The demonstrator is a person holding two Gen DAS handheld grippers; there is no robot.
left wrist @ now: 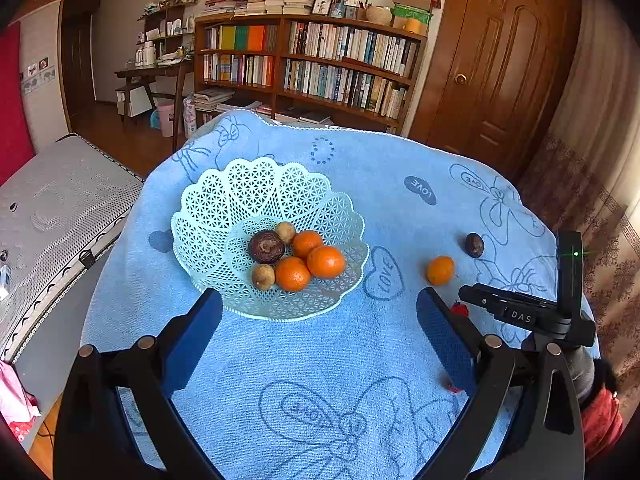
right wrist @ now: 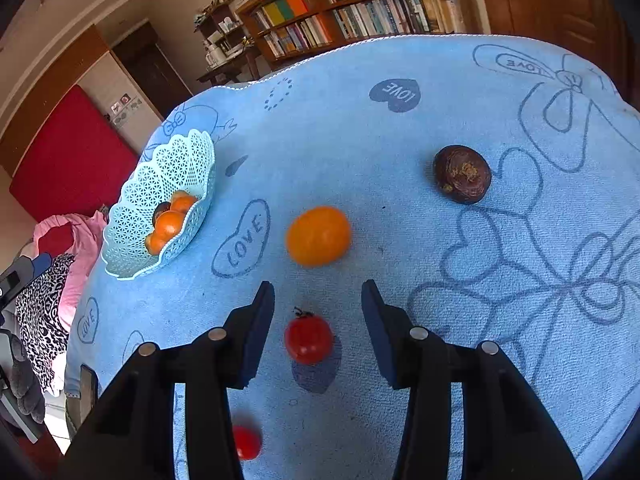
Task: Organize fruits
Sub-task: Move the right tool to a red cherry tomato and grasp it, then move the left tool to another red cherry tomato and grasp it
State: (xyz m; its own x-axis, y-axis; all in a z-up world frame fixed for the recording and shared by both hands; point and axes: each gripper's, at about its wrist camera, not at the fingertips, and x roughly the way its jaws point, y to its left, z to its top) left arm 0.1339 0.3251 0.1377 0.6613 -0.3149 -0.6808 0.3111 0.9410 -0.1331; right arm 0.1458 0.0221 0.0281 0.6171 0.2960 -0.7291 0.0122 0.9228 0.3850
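Right tongs (right wrist: 318, 312) spread wide, nothing held. Small red tomato (right wrist: 309, 339) sits on the blue towel (right wrist: 400, 128) between the two fingers, touching neither, slightly toward the left finger. Looks like the step in hand is picking that tomato.

Left tongs (left wrist: 319, 312) also spread, empty, hanging just in front of the basket's (left wrist: 208, 208) near rim. Basket holds three oranges, one dark fruit and two small brownish ones.

Still loose on the towel, from the right tongs: orange (right wrist: 319, 235) just past the fingertips, dark round fruit (right wrist: 462, 179) further ahead and to the right, second tomato (right wrist: 246, 442) back near the left finger's base, blurred.

My take on doing it well:
- Centre the tomato between the pads before closing; it's off toward the left pad, so an uneven close would likely push it.
- Get the pads down to the tomato's middle. It's round and smooth and will probably squirt out if caught high.
- Close gently, since it's soft.
- Keep short of the orange ahead so it doesn't roll.
- Basket is far to the left of the right tongs; carry over the rim, release low onto the pile.
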